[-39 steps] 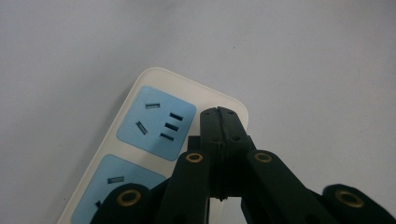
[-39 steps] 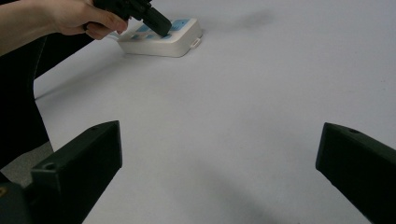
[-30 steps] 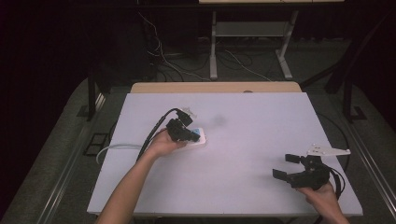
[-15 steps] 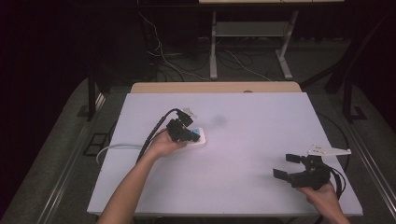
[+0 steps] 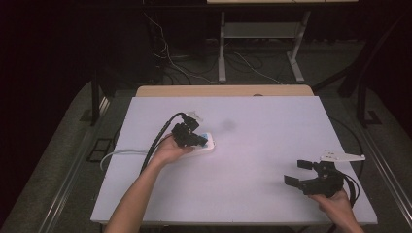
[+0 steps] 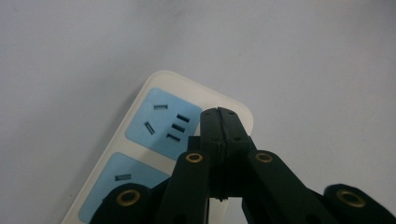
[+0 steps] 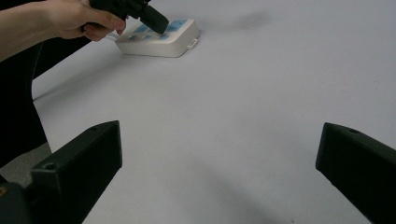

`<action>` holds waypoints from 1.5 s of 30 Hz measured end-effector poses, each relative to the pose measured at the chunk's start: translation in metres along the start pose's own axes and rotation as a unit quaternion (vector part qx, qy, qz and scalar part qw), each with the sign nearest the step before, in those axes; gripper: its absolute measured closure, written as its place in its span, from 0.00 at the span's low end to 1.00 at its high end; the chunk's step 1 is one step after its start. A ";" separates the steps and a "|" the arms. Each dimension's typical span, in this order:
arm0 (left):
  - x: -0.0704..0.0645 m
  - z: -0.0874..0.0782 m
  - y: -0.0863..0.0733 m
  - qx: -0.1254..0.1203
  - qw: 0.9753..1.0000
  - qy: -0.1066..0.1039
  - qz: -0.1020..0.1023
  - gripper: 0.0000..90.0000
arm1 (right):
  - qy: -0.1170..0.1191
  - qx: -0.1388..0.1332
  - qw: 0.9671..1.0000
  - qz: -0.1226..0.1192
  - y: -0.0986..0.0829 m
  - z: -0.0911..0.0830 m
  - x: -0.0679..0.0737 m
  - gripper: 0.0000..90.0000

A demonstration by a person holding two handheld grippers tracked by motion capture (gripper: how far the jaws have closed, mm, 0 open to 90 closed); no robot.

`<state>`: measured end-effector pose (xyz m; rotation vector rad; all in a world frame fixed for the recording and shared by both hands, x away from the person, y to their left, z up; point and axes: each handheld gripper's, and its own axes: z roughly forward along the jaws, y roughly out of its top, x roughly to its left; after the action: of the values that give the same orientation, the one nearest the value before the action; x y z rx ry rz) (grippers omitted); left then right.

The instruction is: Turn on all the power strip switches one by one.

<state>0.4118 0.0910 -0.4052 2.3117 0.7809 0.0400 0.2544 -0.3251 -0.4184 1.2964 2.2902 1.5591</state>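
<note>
Left tool [image 6: 219, 128], jaws together, presses on power strip [image 5: 204, 144]; right tool [image 5: 303, 174] gapes apart, well clear; unbraced strip may skid across worktop [image 5: 272, 145].

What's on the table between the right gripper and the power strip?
Nothing: in the right gripper view, bare white table runs from the open right gripper to the power strip.

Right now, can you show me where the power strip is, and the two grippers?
power strip [image 6: 156, 119]: left gripper view, on its blue socket face.
left gripper [image 6: 220, 122]: left gripper view, at its closed tips.
right gripper [image 5: 297, 173]: high view, between its open tips.
</note>
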 end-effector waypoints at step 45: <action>-0.066 -0.088 -0.116 -0.192 0.978 0.048 -0.069 0.00 | 0.016 0.016 1.000 -0.012 0.000 0.010 0.009 0.00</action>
<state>0.2762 0.1755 -0.3977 1.8988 0.8937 0.2225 0.2533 -0.3115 -0.4198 1.2547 2.3504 1.5536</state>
